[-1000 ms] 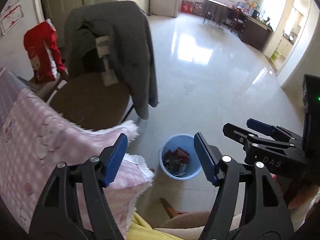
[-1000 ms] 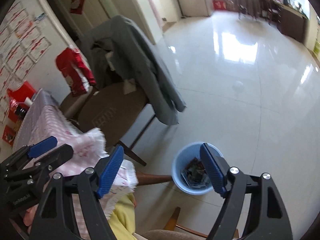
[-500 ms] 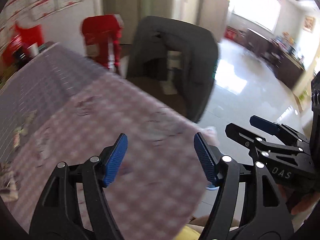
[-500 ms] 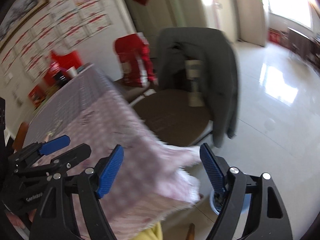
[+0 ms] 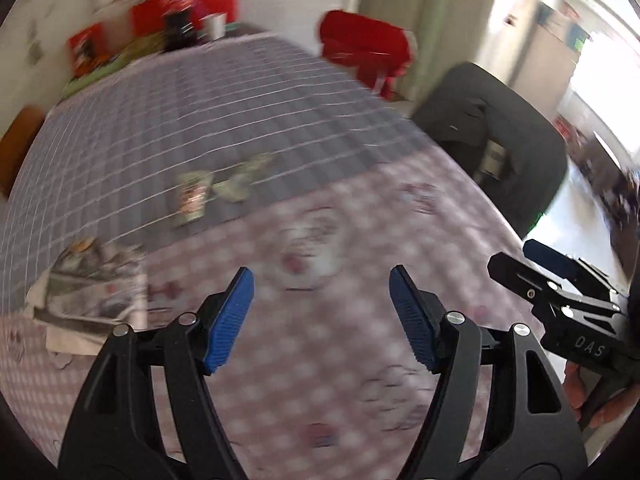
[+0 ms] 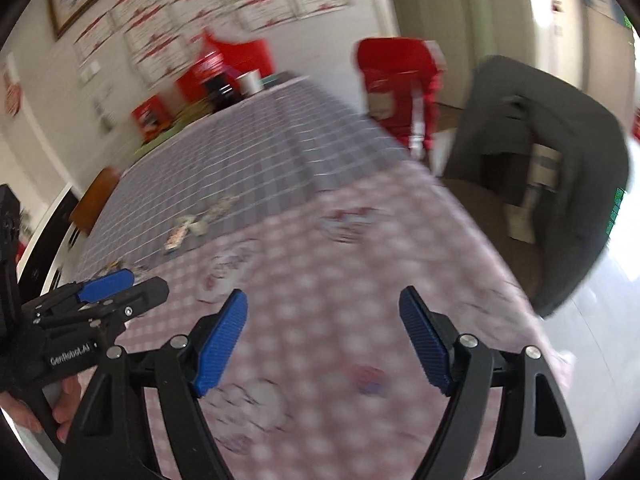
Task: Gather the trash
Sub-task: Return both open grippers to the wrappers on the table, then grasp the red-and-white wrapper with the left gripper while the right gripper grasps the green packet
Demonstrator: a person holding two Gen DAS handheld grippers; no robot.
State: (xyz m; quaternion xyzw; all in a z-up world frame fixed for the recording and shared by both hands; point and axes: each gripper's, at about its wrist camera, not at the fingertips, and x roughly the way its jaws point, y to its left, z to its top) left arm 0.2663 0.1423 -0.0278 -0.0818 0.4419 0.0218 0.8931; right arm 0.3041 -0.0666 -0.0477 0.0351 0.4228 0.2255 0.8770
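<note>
Several pieces of trash lie on the table: a crumpled printed paper [image 5: 94, 280] at the left, a small wrapper [image 5: 192, 198] and a green wrapper [image 5: 240, 180] further back. The wrappers also show in the right wrist view [image 6: 188, 232]. My left gripper [image 5: 322, 316] is open and empty above the pink checked cloth [image 5: 320, 380]. My right gripper [image 6: 324, 340] is open and empty over the same cloth. Both views are motion blurred.
A chair draped with a grey jacket [image 5: 500, 136] stands at the table's right side, and a red bag [image 5: 364, 48] hangs on another chair. A dark bottle [image 5: 178, 30], a white cup [image 5: 214, 26] and red boxes stand at the table's far end.
Both grippers have swung up and left from the blue bin on the floor to the tabletop. The bin is out of view and the table's trash has come into view.
</note>
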